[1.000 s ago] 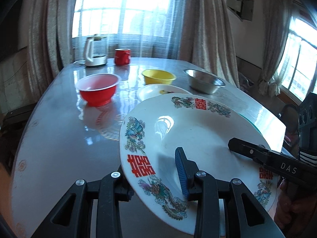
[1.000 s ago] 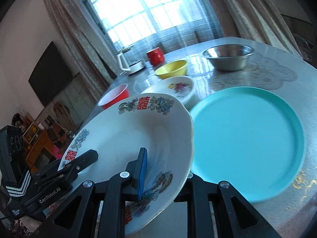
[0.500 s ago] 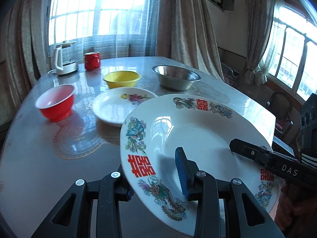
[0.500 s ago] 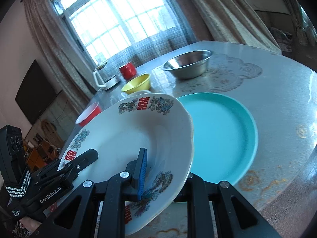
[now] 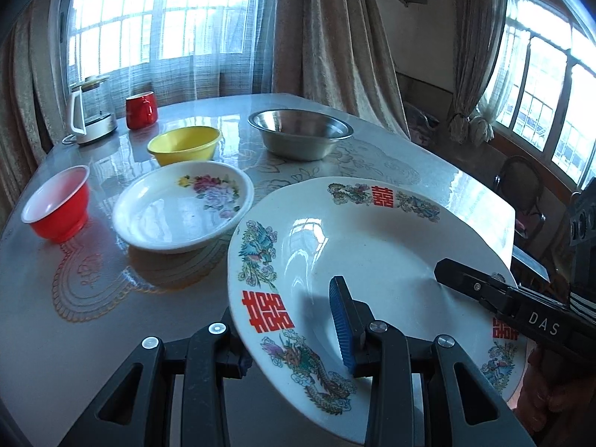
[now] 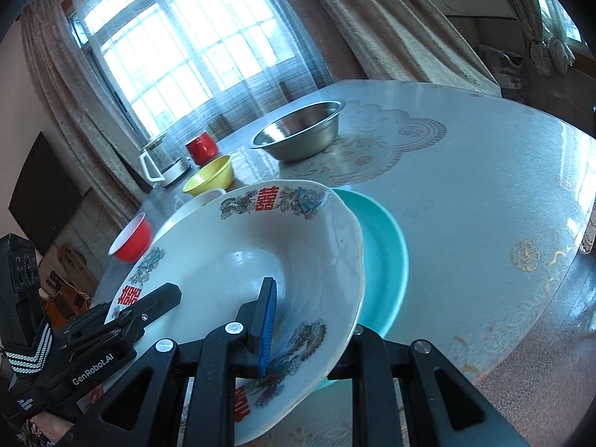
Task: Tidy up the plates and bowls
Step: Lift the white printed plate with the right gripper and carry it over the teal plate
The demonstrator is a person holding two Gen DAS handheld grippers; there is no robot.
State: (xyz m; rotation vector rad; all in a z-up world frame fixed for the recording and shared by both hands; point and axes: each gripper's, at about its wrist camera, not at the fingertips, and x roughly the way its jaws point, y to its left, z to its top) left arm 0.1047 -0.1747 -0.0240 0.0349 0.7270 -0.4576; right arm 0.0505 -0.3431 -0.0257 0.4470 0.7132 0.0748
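While both claws are gripping dragon plate (image 5: pixel 372 260) by near rim, left claw (image 5: pixel 298 339) and right claw (image 6: pixel 309 339) are holding it tilted above table (image 6: pixel 484 193); teal plate (image 6: pixel 383 260) is lying just right, partly beneath, lower centre of right view.

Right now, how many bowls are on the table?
3: red bowl at the left edge, yellow bowl behind the floral dish, steel bowl farthest right. The held plate may hide others.
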